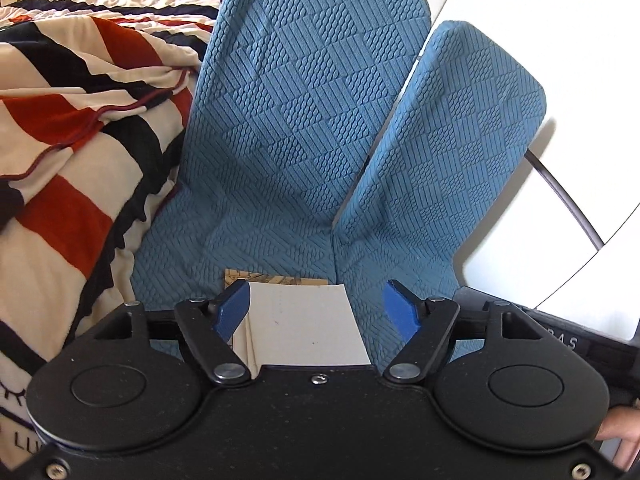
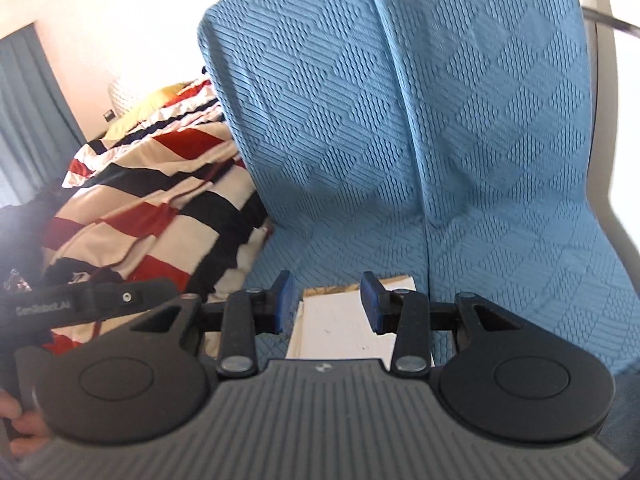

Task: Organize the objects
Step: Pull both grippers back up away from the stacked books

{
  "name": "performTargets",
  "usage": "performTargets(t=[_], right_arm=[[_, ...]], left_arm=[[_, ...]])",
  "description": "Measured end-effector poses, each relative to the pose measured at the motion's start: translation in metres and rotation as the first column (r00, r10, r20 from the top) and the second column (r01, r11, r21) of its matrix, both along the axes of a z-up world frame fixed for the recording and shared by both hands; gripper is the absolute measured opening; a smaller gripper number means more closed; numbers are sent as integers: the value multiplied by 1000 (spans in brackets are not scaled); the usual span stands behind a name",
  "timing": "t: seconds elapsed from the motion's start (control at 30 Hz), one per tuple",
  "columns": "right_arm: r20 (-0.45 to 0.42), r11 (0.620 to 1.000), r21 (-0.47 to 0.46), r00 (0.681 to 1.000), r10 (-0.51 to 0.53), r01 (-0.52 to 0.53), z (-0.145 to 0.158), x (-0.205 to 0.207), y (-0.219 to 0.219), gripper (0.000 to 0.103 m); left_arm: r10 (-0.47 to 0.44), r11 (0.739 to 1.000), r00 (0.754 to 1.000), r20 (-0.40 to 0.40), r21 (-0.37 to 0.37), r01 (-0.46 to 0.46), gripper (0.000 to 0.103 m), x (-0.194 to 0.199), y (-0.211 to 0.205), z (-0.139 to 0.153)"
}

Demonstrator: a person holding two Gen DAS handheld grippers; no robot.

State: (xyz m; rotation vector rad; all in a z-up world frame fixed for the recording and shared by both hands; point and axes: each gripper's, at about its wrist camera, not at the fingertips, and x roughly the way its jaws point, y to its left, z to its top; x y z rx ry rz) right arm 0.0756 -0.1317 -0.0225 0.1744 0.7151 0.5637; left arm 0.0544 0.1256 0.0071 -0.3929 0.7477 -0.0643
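Observation:
A white book (image 1: 308, 328) lies flat on the blue quilted seat (image 1: 280, 140), with a brown patterned cover (image 1: 272, 278) showing at its far edge. My left gripper (image 1: 318, 302) hovers above it, open wide. Its left pad overlaps the book's left edge in the picture and its right pad stands off to the side. In the right wrist view the same book (image 2: 336, 328) lies on the seat (image 2: 400, 140) below my right gripper (image 2: 327, 304). That gripper is partly open with nothing pressed between its blue pads.
A red, black and cream striped blanket (image 1: 80, 160) is bunched left of the seat, also seen as the blanket (image 2: 152, 208). A white surface (image 1: 560, 60) with a dark cable (image 1: 568, 204) lies to the right. A person's hand (image 2: 20, 432) shows at the lower left.

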Motion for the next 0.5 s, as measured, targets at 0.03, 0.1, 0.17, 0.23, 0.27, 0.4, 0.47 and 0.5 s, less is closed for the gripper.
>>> performTargets(t=[0.03, 0.1, 0.17, 0.23, 0.27, 0.4, 0.47, 0.5], right_arm=[[6, 1000, 1, 1000, 2, -2, 2, -3, 0, 41], [16, 1000, -2, 1000, -4, 4, 7, -10, -2, 41], [12, 1000, -7, 1000, -11, 11, 11, -17, -5, 41], [-3, 1000, 3, 1000, -14, 14, 13, -24, -11, 40], [-10, 1000, 2, 1000, -22, 22, 14, -28, -13, 40], [-20, 999, -9, 999, -44, 44, 15, -41, -23, 41], [-11, 999, -32, 999, -42, 42, 14, -48, -23, 41], [3, 998, -56, 999, -42, 42, 13, -53, -21, 41]], left_arm=[[-3, 1000, 1000, 8, -5, 3, 74, -3, 0, 4], [-8, 1000, 1000, 19, -4, 8, 79, -9, -1, 10], [6, 1000, 1000, 28, 11, -7, 81, -16, -2, 16], [17, 1000, 999, 30, 20, -18, 81, -22, -2, 18], [20, 1000, 999, 27, 21, -20, 81, -25, -2, 18], [29, 999, 1000, 5, 19, -29, 82, -34, -1, 12], [37, 999, 999, -8, 20, -37, 82, -37, -1, 8], [40, 999, 999, -14, 16, -40, 82, -39, 0, 5]])
